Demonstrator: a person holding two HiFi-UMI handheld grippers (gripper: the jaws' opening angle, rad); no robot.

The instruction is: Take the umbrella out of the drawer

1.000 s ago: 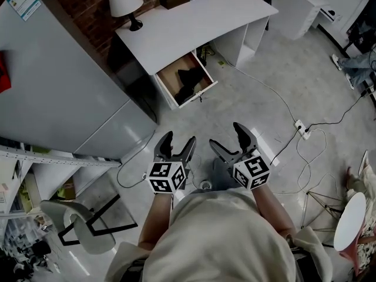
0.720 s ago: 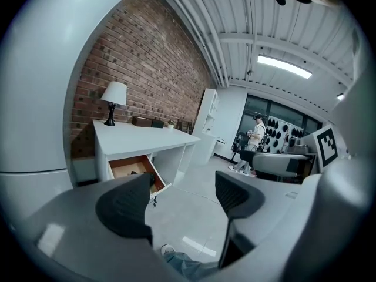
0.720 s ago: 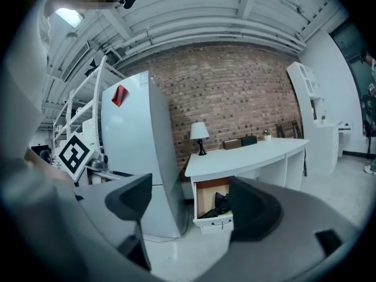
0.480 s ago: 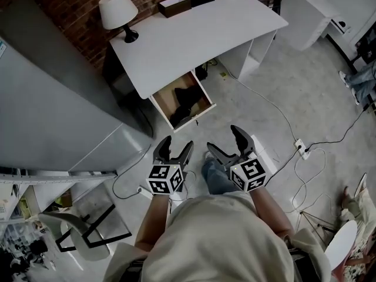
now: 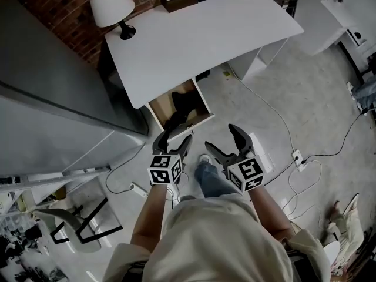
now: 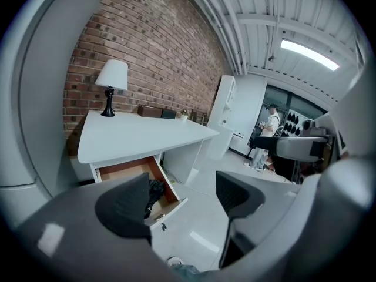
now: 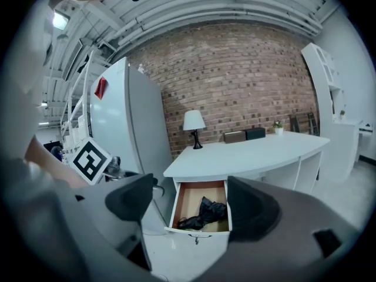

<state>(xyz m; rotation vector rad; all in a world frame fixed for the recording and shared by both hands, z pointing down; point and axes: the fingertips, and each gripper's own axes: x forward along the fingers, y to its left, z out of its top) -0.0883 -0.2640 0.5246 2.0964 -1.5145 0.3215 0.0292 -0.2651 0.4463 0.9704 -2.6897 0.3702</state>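
Limp black fabric umbrella [image 7: 205,212] in open wood-lined drawer [image 7: 187,204], plainest in right gripper view. Left gripper [image 5: 175,141], right gripper [image 5: 225,140]: jaws wide, empty.

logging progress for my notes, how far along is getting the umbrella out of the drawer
Done: the drawer under the desk stands open. In hand: nothing; the left gripper and right gripper are open and empty, short of the drawer. Left: grasp the black umbrella lying inside and lift it out.
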